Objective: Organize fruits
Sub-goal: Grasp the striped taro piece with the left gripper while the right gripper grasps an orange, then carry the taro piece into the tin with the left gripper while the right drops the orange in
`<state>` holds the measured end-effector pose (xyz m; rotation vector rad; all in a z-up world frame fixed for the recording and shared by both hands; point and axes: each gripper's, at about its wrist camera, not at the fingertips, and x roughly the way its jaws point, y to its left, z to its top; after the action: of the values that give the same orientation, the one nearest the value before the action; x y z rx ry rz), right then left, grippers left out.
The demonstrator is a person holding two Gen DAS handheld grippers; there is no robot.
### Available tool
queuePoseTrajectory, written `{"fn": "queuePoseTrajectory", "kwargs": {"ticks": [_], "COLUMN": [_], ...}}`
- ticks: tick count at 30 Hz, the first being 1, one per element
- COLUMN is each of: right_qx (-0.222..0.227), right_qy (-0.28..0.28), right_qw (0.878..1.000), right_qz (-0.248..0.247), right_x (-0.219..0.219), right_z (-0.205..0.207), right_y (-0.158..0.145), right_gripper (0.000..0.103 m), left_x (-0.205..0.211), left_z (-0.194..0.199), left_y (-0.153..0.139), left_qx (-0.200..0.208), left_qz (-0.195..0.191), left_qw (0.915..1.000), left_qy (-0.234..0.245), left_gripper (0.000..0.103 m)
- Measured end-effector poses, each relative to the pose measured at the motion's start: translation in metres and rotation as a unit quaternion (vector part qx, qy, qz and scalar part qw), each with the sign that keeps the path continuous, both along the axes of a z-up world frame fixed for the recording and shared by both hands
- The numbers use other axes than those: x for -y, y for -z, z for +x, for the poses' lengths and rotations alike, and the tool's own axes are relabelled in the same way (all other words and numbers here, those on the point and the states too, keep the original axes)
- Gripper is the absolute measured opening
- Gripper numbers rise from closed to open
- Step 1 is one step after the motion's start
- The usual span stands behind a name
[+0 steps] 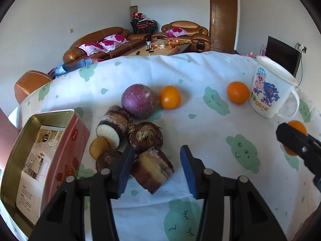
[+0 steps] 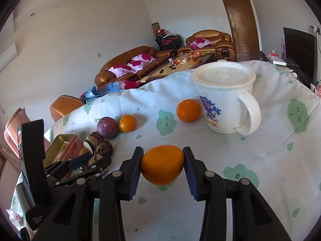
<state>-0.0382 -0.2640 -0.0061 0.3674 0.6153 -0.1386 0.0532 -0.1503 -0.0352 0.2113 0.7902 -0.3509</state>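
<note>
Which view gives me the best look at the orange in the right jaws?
The right wrist view: the held orange sits centred and whole between the right gripper pads, clear of the cloth. The left wrist view shows only slivers of it at the right edge, mostly hidden behind the black jaws.

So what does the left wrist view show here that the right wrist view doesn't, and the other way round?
Only the left wrist view shows the left gripper open from behind, a cut cake piece between its blue pads, and the inside of the pink tin.

Only the right wrist view shows the right gripper with both pads pressed on an orange, and the mug's lid from above.

Both show the purple fruit, two loose oranges on the cloth and the white mug.
</note>
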Motion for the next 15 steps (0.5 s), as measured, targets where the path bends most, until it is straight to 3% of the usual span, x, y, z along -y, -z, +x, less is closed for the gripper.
{"fn": "queuePoseTrajectory", "kwargs": {"ticks": [4,6,12,15], "right_qx": [-0.002,-0.006,0.001,0.015], "right_qy": [0.0,0.001,0.016,0.016], "right_qw": [1.0,1.0,1.0,1.0], "right_qz": [0.003,0.003,-0.007,-0.015], "right_x": [0.001,0.001,0.004,0.003], "right_z": [0.001,0.001,-0.001,-0.003], "right_y": [0.001,0.002,0.001,-0.001], "right_gripper": [0.043,0.043,0.043,0.043], "left_x": [-0.003,-0.005,-0.027,-0.035], "left_z": [0.007,0.007,0.003,-0.004], "left_y": [0.003,0.007,0.006,-0.001], "left_qx": [-0.018,-0.035,-0.056,-0.037], "left_qz": [-0.011,-0.015,-0.075,-0.106], "left_qw": [0.9998,0.9993,0.9956,0.9936], "left_qy": [0.002,0.006,0.013,0.015], "left_gripper": [0.054,0.047,0.046,0.046]}}
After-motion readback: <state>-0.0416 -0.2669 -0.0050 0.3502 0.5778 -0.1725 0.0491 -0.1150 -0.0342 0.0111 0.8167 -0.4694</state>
